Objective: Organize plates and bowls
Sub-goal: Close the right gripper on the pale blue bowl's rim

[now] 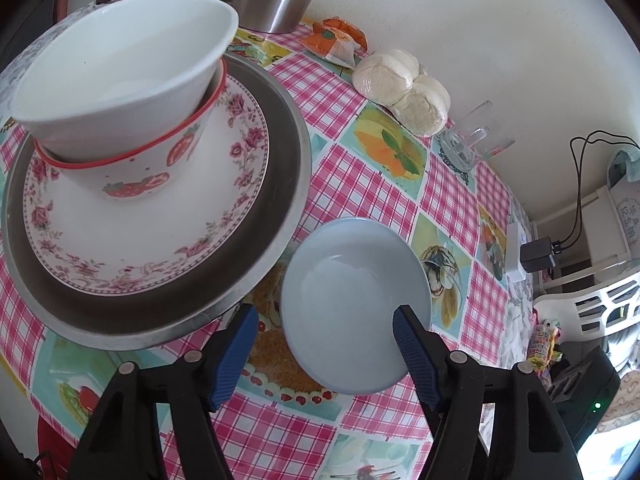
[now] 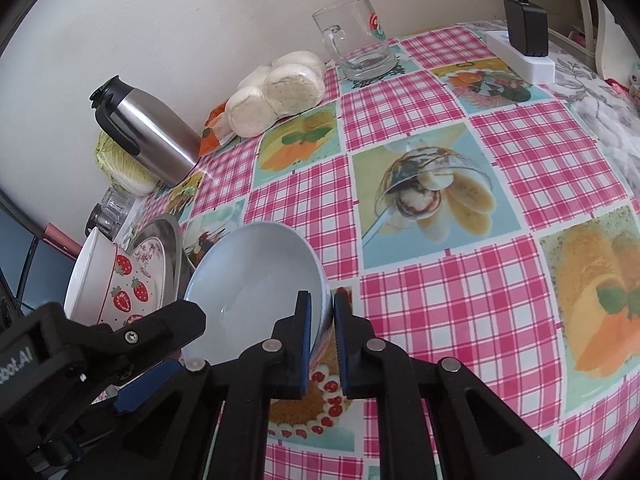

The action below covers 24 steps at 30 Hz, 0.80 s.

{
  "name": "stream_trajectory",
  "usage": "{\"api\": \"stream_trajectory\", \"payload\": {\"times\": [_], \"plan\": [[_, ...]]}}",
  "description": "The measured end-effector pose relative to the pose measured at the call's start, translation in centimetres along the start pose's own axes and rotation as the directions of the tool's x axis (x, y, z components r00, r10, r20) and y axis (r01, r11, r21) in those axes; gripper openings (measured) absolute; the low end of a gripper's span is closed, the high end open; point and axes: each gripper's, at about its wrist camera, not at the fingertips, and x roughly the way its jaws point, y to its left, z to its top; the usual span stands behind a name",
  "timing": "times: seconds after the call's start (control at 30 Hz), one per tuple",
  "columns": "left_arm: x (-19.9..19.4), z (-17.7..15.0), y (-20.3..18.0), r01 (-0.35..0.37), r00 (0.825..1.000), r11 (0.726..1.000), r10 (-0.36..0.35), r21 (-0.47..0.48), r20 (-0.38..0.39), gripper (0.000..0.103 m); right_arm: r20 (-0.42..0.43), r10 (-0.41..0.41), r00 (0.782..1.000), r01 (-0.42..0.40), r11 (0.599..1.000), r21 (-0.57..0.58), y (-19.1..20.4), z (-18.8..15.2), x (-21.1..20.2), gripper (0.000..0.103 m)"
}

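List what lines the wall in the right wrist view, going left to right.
Cabbage → steel thermos → orange packet → bagged buns → glass mug → black charger on its white power strip.

A home dining table – checked oilcloth (image 2: 460, 80), thermos (image 2: 148, 136), glass mug (image 2: 356, 44)

steel flask (image 2: 150, 130), glass mug (image 2: 356, 42) and wrapped buns (image 2: 280, 90) by the wall.
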Motion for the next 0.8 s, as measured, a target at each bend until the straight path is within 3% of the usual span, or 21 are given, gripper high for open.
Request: {"api": "stream_trajectory", "payload": {"times": [0.8], "plan": [[3.9,-0.8,0.3,-0.021,0.999,0.998,0.023,0.062,-0.036,0.026,-0.029,0.004,1.000,-0.003,1.000,0.026,-1.0,-0.2,1.0,0.010]]}}
